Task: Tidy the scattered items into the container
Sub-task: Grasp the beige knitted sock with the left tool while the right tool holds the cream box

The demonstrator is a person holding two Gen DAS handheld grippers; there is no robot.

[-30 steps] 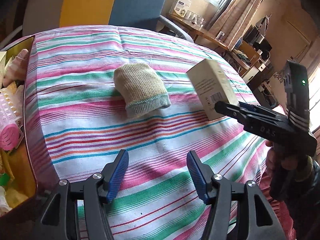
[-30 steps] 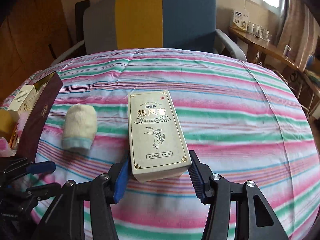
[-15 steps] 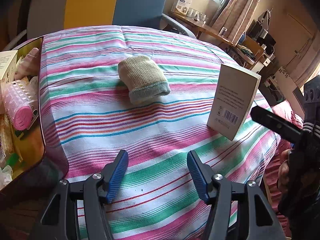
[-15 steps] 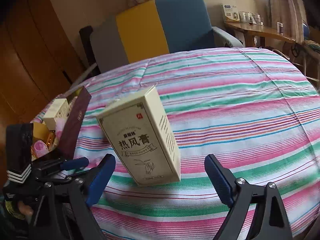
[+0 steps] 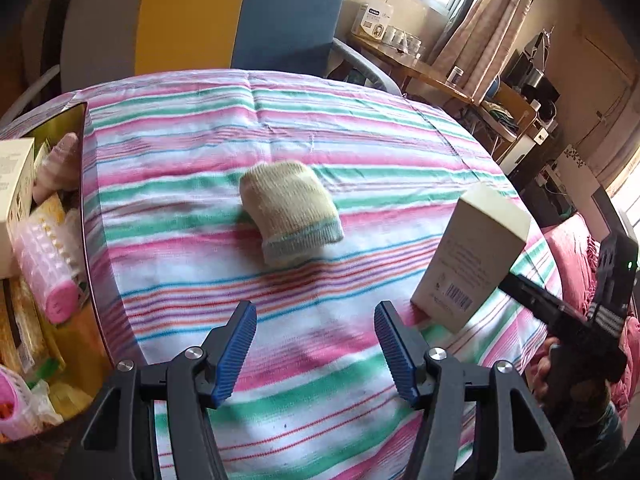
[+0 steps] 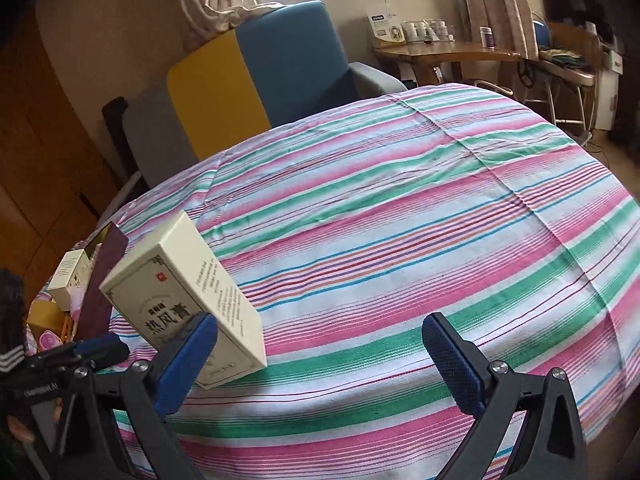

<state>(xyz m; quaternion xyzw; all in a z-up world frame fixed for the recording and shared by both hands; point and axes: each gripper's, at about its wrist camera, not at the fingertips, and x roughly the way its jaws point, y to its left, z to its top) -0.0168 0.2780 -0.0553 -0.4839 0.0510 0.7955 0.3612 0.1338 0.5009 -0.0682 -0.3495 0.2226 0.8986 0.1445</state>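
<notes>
The right gripper (image 6: 320, 364) stands wide open, its left finger (image 6: 186, 360) against the cream box (image 6: 180, 292) but clamping nothing. The left gripper (image 5: 316, 350) is open and empty. The box stands tilted on one end near the striped bed's (image 5: 360, 152) right edge, long axis leaning upward toward the container (image 5: 40, 264). Unsupported, it may topple. The knitted sock (image 5: 290, 210) lies mid-bed, cuff toward the grippers.

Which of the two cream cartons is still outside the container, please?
The tilted cream carton on the striped cloth, beside the right gripper; the other carton stands inside the container.
</notes>
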